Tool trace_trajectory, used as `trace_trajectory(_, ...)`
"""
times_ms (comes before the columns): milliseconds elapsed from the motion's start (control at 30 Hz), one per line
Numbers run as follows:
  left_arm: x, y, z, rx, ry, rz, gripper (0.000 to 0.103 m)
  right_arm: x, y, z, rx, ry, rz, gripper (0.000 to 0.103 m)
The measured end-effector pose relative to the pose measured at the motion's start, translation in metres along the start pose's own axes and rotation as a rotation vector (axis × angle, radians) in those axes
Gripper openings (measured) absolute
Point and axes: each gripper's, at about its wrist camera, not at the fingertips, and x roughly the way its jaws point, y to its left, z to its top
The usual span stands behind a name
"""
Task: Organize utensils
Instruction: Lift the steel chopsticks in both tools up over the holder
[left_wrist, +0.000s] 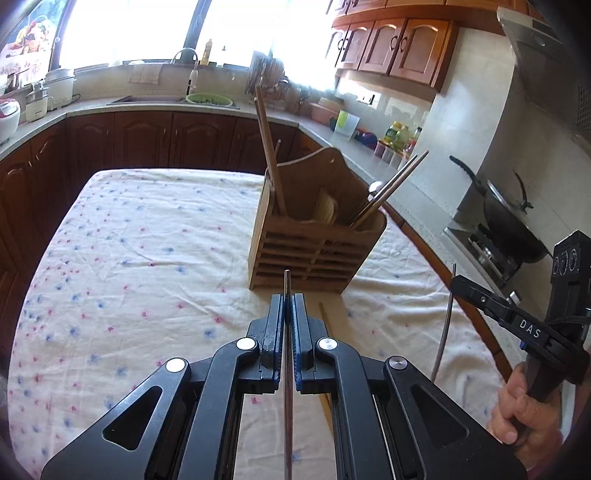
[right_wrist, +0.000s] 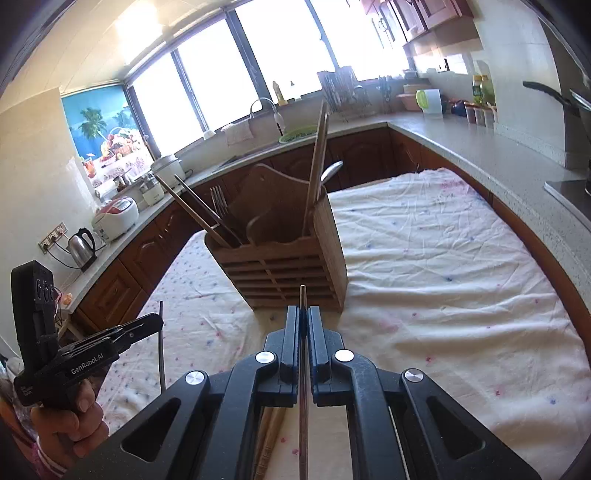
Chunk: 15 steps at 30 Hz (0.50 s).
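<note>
A wooden utensil holder (left_wrist: 314, 236) stands on the flowered tablecloth (left_wrist: 140, 240), with chopsticks, a fork and a spoon in it. It also shows in the right wrist view (right_wrist: 284, 254). My left gripper (left_wrist: 287, 299) is shut on a thin metal utensil handle (left_wrist: 287, 369), just in front of the holder. My right gripper (right_wrist: 303, 312) is shut on another thin metal utensil handle (right_wrist: 303, 406), also just in front of the holder. The right gripper shows at the right of the left wrist view (left_wrist: 458, 282); the left gripper shows at the left of the right wrist view (right_wrist: 157, 321). A wooden chopstick (left_wrist: 327, 319) lies on the cloth.
Kitchen counters (right_wrist: 498, 155) with dark cabinets surround the table. A wok (left_wrist: 509, 221) sits on the stove at right. A rice cooker (right_wrist: 114, 218) and kettle (right_wrist: 83, 247) stand on the left counter. A sink (left_wrist: 147, 99) is at the back.
</note>
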Motion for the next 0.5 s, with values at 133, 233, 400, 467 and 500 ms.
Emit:
trace_trajectory(133, -0.023, -0.003, 0.014, -0.003, -0.048, -0.028, 0.003, -0.025, 0.007, 0.012, -0.013, -0.064, 0.02, 0.004)
trace_trajectory(233, -0.034, -0.005, 0.02, -0.003, -0.072, -0.043, 0.003, -0.039, 0.012, 0.021, -0.023, -0.108, 0.029, 0.004)
trace_trajectory(400, -0.046, -0.006, 0.026, 0.007, -0.108, -0.044, 0.003, -0.052, 0.016, 0.034, -0.035, -0.156, 0.031, 0.004)
trace_trajectory(467, -0.047, -0.007, 0.028, 0.012, -0.117, -0.042, 0.003, -0.054, 0.014, 0.038, -0.037, -0.169, 0.03, 0.004)
trace_trajectory(500, -0.047, -0.007, 0.028, 0.013, -0.12, -0.042, 0.003, -0.054, 0.015, 0.04, -0.037, -0.172, 0.03, 0.004)
